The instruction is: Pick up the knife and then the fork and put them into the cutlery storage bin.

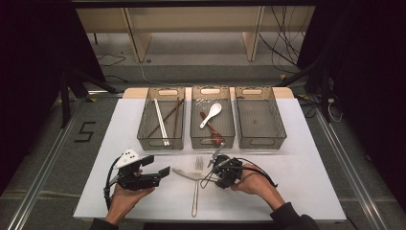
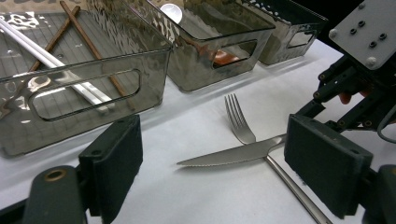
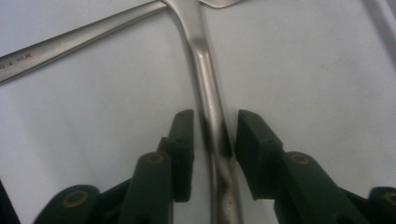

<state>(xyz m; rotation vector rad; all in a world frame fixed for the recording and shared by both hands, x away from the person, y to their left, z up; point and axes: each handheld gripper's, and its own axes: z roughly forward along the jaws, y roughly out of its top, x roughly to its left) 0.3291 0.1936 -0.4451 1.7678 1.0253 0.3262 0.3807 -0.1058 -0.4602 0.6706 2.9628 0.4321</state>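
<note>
A steel knife (image 1: 184, 173) lies across a fork (image 1: 195, 191) on the white table (image 1: 306, 167), in front of three bins. My right gripper (image 1: 214, 173) reaches in from the right. In the right gripper view its jaws (image 3: 212, 123) stand on either side of the knife's handle (image 3: 210, 84), a thin gap showing at the left pad. The fork's handle (image 3: 70, 44) runs off to the left there. My left gripper (image 1: 157, 165) rests open and empty left of the knife's tip. In the left gripper view its wide jaws (image 2: 215, 154) frame the knife (image 2: 229, 156) and fork (image 2: 238, 121).
Three translucent bins stand in a row behind the cutlery. The left bin (image 1: 161, 142) holds white and brown chopsticks (image 1: 161, 122). The middle bin (image 1: 212, 142) holds a white spoon (image 1: 212, 114) and a red one (image 1: 213, 129). The right bin (image 1: 261, 142) has nothing in it.
</note>
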